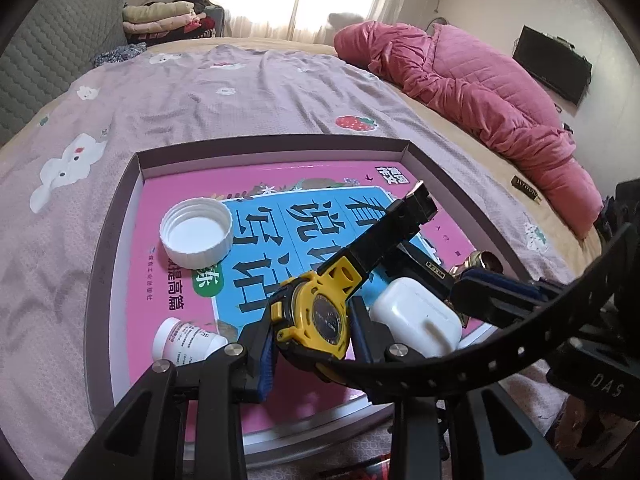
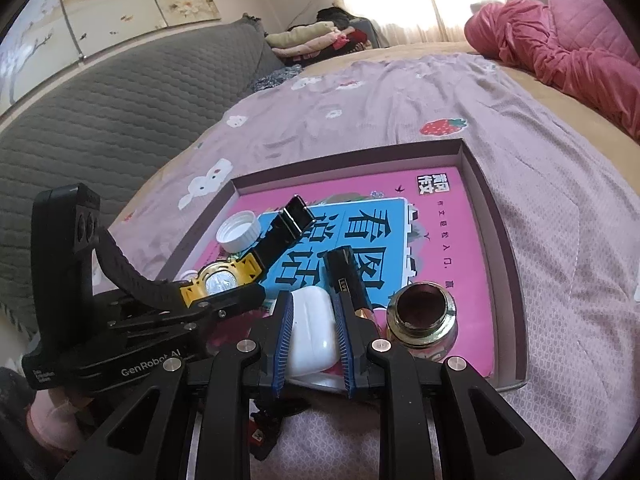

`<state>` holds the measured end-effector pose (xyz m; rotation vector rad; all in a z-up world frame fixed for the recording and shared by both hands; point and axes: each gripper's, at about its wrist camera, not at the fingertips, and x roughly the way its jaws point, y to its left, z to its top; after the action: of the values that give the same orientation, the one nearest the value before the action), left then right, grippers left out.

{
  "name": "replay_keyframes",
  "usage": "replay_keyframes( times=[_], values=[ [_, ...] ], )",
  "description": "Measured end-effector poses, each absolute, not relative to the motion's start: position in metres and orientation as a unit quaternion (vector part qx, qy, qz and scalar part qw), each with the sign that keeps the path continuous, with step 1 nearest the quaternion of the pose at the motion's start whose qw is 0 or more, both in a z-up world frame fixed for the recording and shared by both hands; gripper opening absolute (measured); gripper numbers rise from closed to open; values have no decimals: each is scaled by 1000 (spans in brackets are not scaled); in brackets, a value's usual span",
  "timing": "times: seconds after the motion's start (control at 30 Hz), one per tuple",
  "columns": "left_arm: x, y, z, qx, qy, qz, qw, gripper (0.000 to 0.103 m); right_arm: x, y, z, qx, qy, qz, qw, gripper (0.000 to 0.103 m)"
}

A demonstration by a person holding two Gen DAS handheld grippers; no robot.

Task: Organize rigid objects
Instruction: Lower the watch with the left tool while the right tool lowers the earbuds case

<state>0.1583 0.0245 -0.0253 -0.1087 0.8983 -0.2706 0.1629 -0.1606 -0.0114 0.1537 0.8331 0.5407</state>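
Observation:
A shallow purple box tray (image 1: 132, 184) lies on the bed with a pink book (image 1: 256, 184) inside it. My left gripper (image 1: 314, 326) is shut on a yellow and black wristwatch (image 1: 320, 320), held just above the book; its strap sticks up (image 1: 396, 224). My right gripper (image 2: 312, 324) is shut on a white earbuds case (image 2: 310, 332), which rests on the book; the case also shows in the left wrist view (image 1: 420, 324). The watch shows in the right wrist view (image 2: 224, 280).
On the book lie a white screw cap (image 1: 196, 232), a small white pill bottle (image 1: 188, 340), a black lighter (image 2: 348, 276) and a brass fitting (image 2: 424, 312). A pink quilt (image 1: 480, 92) lies at the right. Folded clothes (image 1: 160, 16) sit far back.

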Motion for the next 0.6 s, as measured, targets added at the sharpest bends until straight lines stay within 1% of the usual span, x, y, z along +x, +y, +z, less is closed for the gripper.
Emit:
replay_keyframes(
  times=[0.2, 0.43, 0.6],
  values=[
    [158, 17, -25, -21, 435, -122, 892, 33, 163, -165, -8, 92, 394, 261, 876, 23],
    [154, 4, -28, 40, 434, -108, 894, 33, 166, -168, -10, 96, 400, 256, 875, 23],
    [155, 4, -29, 53, 431, -91, 896, 35, 166, -168, -10, 95, 401, 253, 875, 24]
  ],
)
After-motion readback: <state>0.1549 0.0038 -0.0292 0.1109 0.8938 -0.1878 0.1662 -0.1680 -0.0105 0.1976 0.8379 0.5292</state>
